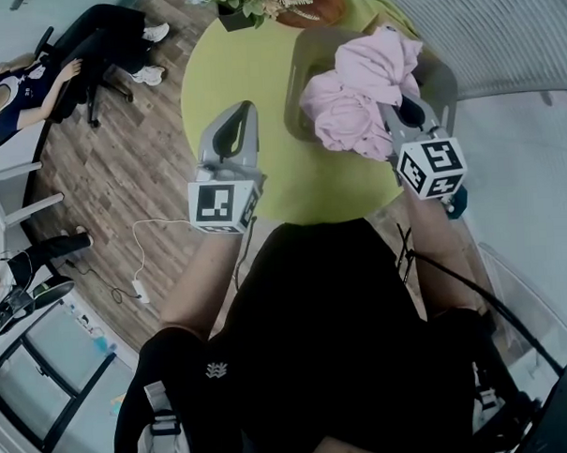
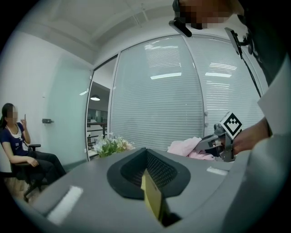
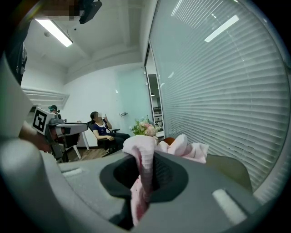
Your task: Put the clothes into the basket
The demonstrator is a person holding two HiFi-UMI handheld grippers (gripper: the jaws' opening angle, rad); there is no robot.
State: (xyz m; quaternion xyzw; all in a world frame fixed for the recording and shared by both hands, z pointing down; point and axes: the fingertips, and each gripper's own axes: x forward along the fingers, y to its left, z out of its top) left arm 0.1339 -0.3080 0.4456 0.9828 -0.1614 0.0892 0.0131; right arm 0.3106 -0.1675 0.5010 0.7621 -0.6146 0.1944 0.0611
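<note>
Closest, over the near side of a round yellow-green worktop (image 1: 221, 73): left gripper (image 1: 248, 110), jaws drawn together on nothing, idle and well apart from the laundry.

To its right, slightly farther: right gripper (image 3: 143, 182), pinched narrow on a fold of pink clothes (image 1: 353, 91), with cloth squeezed between the pads and hanging out below them.

Just beyond that gripper: the rest of the pink clothes, heaped in a crumpled mound in a grey basket (image 1: 299, 51), piled above the rim and bulging toward the near right side.

Judged soft, limp and light. No stiffness to steer by, so likely to sag and trail behind whichever part gets lifted. Not fragile, and probably not slippery (a matte fabric by the look, though the weave is too fine to make out). Best taken by a thick bunched fold near the middle of the mound rather than by a thin edge, so as to carry most of the bulk at once.

No true front or back to the bundle. Longest stretch running diagonally from near left to far right, with the pinched fold leading from the jaws away into the mound.

Farther off: flowers (image 1: 255, 1) at the worktop's far edge. Far left: a seated person (image 1: 34, 91) on a chair, on a wooden floor.
</note>
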